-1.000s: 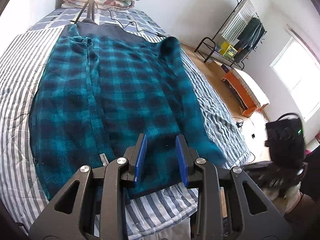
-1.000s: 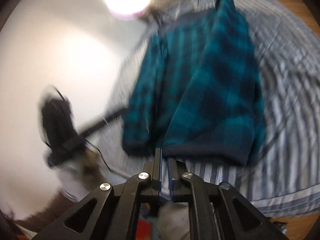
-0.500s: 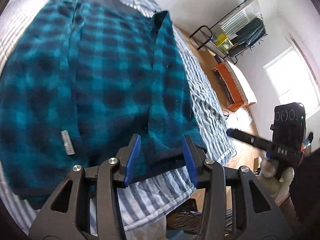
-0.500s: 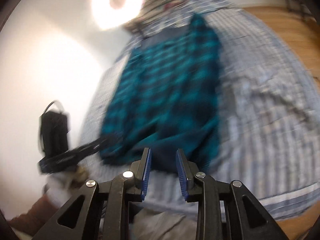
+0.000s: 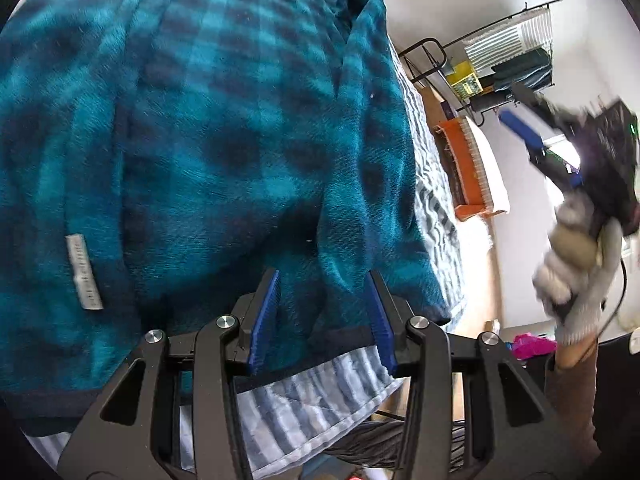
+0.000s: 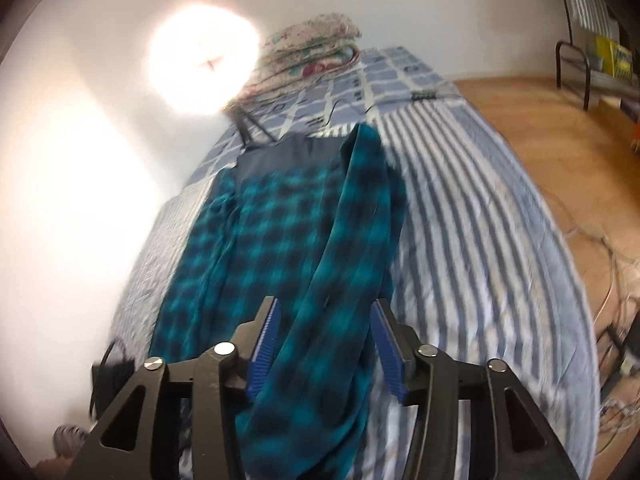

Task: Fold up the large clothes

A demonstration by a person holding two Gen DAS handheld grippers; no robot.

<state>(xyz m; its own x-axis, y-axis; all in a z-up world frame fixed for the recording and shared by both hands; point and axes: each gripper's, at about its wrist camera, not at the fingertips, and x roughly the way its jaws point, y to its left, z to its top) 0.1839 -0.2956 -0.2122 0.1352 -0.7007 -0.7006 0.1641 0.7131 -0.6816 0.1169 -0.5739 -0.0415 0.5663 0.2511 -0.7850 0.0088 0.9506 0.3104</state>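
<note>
1. Left wrist view is showing the left tongs [image 5: 322, 316] hanging half open just over the near hem of the teal plaid fleece garment [image 5: 200, 140], with nothing pinched; their jaws have just been opening, and only loose fleece is showing between them.
2. Right tongs [image 6: 324, 344] are standing moderately wide, having just been opening, with the folded-in sleeve [image 6: 352, 248] running between the pads but not gripped.
3. That garment is lying flat on the striped bed [image 6: 480, 240], its long axis running straight away from both tongs toward the folded quilts [image 6: 312, 52] at the head end.
4. Near hem is lying directly under the left tongs, so that hand looks nearer; the right hand [image 5: 576, 248] is hovering off the bed's side.
</note>
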